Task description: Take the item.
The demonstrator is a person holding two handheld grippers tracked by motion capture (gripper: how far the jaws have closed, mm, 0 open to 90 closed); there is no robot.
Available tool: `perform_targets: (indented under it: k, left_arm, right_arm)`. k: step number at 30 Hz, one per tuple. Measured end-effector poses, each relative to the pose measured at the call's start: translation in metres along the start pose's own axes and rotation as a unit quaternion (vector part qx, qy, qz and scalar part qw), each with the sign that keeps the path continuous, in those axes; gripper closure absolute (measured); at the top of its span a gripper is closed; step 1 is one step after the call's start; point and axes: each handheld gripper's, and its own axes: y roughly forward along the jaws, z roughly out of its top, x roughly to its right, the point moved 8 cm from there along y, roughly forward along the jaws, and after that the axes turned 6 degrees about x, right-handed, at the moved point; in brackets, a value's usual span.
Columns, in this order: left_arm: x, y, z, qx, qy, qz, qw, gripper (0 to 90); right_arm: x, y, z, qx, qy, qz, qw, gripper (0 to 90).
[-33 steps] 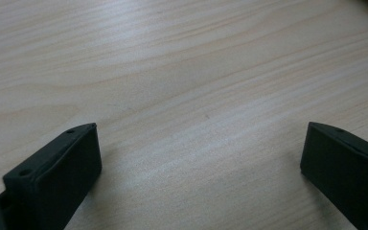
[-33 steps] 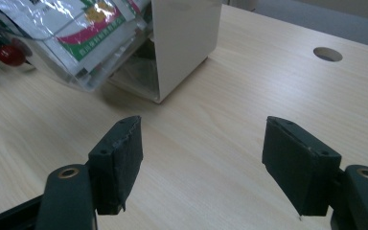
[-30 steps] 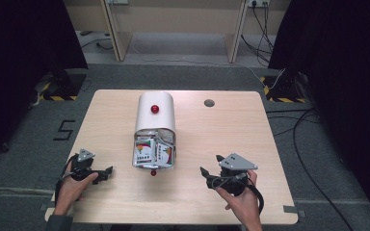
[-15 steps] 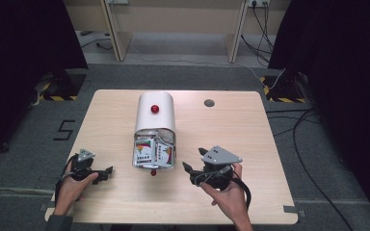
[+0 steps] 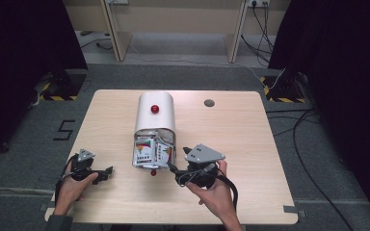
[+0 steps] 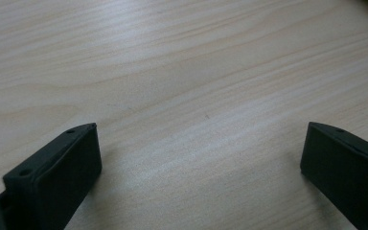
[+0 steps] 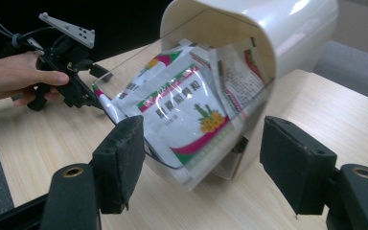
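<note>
Since a second ago the right gripper (image 5: 173,169) has travelled leftward across the table (image 5: 279,159) from the near right area and now sits just beside the near end of the white container (image 5: 155,115), while the left gripper (image 5: 107,171) has stayed where it was near the table's near left edge. Seen from the high view, the container lies on its side along the middle of the table, its rounded white body bearing a small red knob (image 5: 154,109) on top and a second red knob (image 5: 153,172) at the near end, where a clear front panel shows printed packets (image 5: 151,150) packed inside. From the right gripper view, the right gripper's jaws stand wide apart with nothing between the pads, pointed at the clear panel (image 7: 191,124); the packets (image 7: 191,115) behind it carry red and green stripes and a yellow flower print, and the container's white shell (image 7: 263,28) arches over them. That same view shows the person's left hand (image 7: 17,79) farther off at the upper left, holding the other gripper above the wood. From the left gripper view, the left gripper (image 6: 199,139) has its jaws spread wide over bare wood grain, holding nothing. Neither gripper touches the container; the right one is near it, the left one well apart from it.
</note>
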Motion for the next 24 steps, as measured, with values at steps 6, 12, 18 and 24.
perform_targets:
  k: [6, 12, 18, 24]
  left_arm:
    - [0.0, 0.0, 0.0, 0.0, 0.0, 0.0, 1.0, 0.0]
    - [0.0, 0.0, 0.0, -0.001, 0.0, 0.0, 1.0, 0.0]
    - [0.0, 0.0, 0.0, -0.001, 0.0, 0.0, 1.0, 0.0]
    - [0.0, 0.0, 0.0, -0.001, 0.0, 0.0, 1.0, 0.0]
  right_arm:
    - [-0.011, 0.013, 0.005, -0.002, -0.006, 0.013, 0.9999, 34.1]
    - [-0.019, 0.02, 0.009, -0.002, -0.011, 0.022, 0.9997, 34.9]
    - [-0.025, 0.028, 0.011, -0.002, -0.014, 0.029, 0.9995, 36.5]
    - [-0.031, 0.039, 0.011, -0.009, -0.02, 0.036, 0.9991, 38.1]
